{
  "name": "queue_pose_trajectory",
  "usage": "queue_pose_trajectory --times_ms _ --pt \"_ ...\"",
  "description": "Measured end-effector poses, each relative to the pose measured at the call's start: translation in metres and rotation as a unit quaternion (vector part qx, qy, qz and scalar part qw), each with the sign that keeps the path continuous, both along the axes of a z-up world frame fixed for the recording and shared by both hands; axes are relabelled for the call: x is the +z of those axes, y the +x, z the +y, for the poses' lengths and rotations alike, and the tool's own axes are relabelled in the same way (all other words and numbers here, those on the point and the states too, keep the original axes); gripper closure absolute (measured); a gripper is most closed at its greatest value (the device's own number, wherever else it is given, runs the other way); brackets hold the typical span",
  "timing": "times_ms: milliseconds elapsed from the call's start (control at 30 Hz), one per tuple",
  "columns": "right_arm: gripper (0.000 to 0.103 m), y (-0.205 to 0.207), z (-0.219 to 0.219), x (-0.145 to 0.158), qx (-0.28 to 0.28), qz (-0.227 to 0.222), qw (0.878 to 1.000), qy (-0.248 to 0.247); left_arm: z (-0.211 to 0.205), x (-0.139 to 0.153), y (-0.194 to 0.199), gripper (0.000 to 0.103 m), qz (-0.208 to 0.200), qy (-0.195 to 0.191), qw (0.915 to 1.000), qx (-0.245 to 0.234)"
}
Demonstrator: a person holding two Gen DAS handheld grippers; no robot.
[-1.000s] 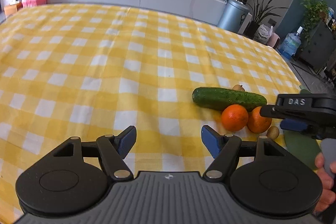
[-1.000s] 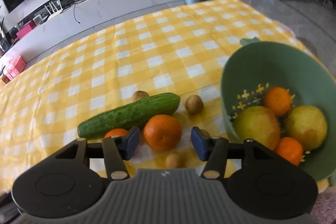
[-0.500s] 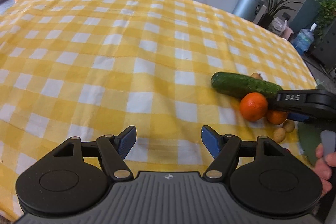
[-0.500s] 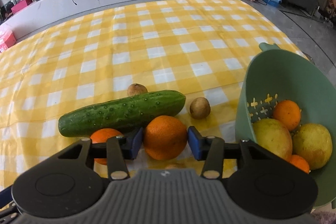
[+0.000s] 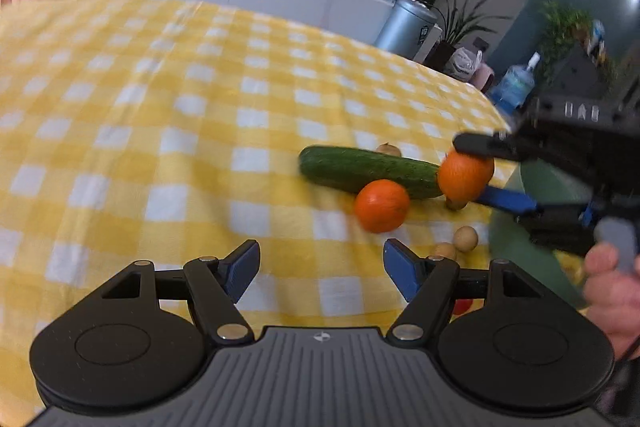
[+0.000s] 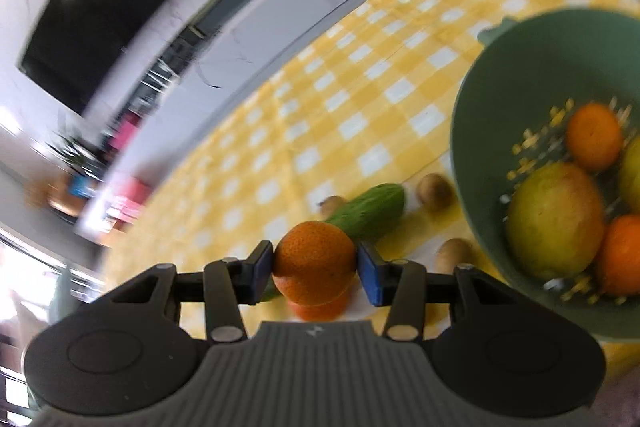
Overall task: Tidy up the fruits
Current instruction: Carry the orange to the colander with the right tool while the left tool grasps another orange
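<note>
Right wrist view: right gripper [image 6: 316, 263] pinches a round orange tangerine [image 6: 314, 263], left gripper [image 5: 320, 263] gapes empty; blurred swinging could fling it short of the green plastic colander [image 6: 500, 99].

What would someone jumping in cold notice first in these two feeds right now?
The orange clamped in the right gripper, lifted clear of the yellow checked tablecloth, its jaws having just closed on it. To its right stands the green colander, already holding oranges and yellow fruit. Behind it on the cloth lie the cucumber and a second orange, while the left gripper hangs open and empty.
</note>
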State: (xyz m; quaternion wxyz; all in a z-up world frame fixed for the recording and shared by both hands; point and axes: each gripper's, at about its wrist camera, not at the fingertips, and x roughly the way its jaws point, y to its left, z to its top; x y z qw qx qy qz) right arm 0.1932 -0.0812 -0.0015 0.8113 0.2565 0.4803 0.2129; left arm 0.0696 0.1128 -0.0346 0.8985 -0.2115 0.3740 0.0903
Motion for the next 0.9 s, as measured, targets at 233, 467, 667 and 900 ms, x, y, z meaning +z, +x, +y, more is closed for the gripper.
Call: queue_pose_trajectory --times_ms 233,467,667,900 --pt "0.06 0.003 -0.018 0.006 0.008 0.001 0.999 0.036 -0.043 -0.003 0.03 0.024 0.016 0.071 0.9963 -0.047" --pt "0.06 0.003 -0.043 0.021 0.01 -0.017 0.996 0.092 -0.057 -0.004 0.063 0.024 0.049 0.112 0.9907 -0.059" --pt "0.059 0.008 -0.065 0.019 -0.003 -0.024 0.995 0.101 -0.059 -0.007 0.085 0.024 0.068 0.097 0.9908 -0.065" --pt "0.059 0.01 -0.072 0.019 -0.007 -0.034 0.997 0.071 -0.068 -0.019 0.104 0.03 0.107 0.117 0.9864 -0.044"
